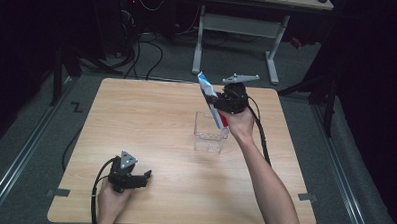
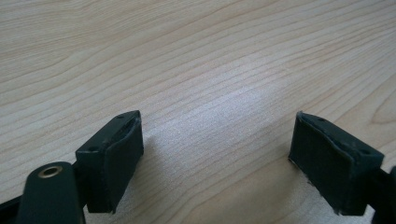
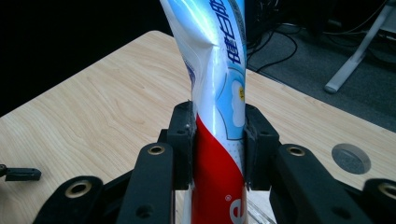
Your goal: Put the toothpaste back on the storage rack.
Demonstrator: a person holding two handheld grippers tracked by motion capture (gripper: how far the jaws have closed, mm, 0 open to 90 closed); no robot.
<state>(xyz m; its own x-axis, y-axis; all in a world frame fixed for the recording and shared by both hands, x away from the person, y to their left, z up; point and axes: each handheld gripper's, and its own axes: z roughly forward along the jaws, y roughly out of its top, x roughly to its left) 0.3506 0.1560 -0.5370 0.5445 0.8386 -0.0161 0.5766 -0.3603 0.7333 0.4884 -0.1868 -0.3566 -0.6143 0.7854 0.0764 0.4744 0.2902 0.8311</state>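
While right claw (image 3: 218, 144) clamps toothpaste tube (image 3: 217, 93) above clear box (image 1: 209, 132), left claw (image 2: 219, 158) gapes.

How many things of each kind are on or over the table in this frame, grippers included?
Handheld grippers: 2, the left gripper open and resting on the table, the right gripper shut on the tube
Toothpaste tubes: 1, the toothpaste tube, held tilted above the container
Clear plastic containers: 1, the clear container, standing on the table
Total: 4
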